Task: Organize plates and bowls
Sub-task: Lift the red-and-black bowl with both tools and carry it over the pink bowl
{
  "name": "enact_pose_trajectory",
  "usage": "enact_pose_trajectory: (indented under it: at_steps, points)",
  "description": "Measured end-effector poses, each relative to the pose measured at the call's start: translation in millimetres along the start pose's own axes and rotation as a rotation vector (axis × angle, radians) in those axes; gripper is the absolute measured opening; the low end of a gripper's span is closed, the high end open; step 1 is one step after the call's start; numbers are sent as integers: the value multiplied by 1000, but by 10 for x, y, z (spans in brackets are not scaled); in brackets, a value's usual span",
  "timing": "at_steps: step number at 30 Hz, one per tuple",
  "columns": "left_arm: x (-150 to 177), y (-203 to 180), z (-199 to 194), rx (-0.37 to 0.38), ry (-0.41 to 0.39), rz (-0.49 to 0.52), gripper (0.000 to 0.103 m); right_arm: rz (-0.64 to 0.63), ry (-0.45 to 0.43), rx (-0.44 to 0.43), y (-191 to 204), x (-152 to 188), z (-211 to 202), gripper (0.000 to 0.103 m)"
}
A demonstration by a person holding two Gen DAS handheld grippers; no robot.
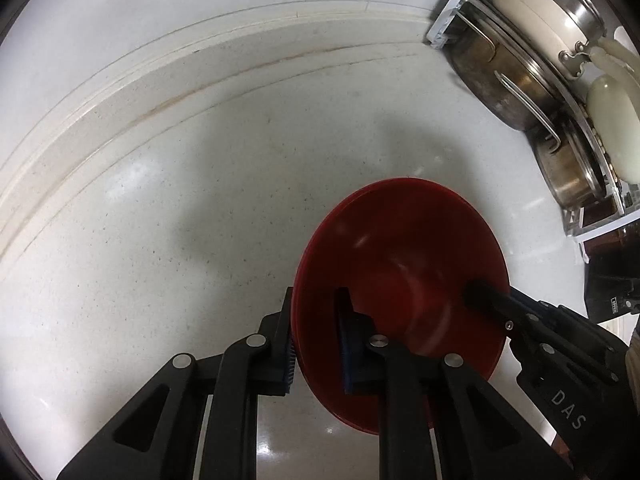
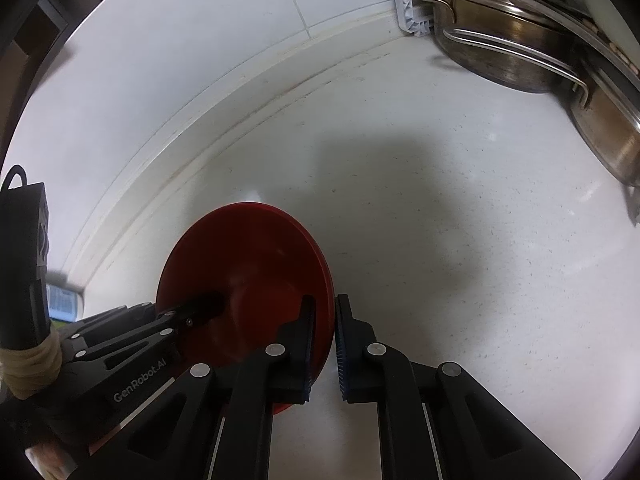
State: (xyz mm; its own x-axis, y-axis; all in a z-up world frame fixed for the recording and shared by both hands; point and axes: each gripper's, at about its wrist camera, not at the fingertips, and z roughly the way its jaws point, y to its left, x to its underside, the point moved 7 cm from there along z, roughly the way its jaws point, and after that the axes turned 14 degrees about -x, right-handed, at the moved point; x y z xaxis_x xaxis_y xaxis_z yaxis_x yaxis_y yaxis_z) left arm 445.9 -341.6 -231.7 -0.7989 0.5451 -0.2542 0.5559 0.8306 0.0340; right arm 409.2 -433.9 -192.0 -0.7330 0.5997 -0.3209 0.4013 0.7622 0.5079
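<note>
Both my grippers pinch the rim of the red bowl point(image 1: 404, 280) (tilted, above the speckled white tabletop point(image 1: 160, 220)): my left gripper point(image 1: 316, 340) on one side, my right gripper point(image 2: 324, 344) on the opposite edge. Steel pots point(image 2: 520, 52) sit in a rack well apart.

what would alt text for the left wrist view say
Left hand-held gripper straddles the near rim of a red bowl on a white speckled counter, the right hand-held gripper reaching in opposite. Steel pots sit in a rack at upper right.
</note>
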Motion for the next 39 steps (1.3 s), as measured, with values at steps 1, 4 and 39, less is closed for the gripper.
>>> enact_pose_trajectory:
  at_steps: [1,4,39]
  points:
    - [-3,-2,-9,1,1,-1,18,0,-2,1,7,0,-9,11]
    - [10,15,-71,-2,-13,-1,18,-2,-8,0,25,-15,-42,11]
    - [1002,274,-1481,-7,-159,-109,21,-166,-68,-69,751,751,-1119,11]
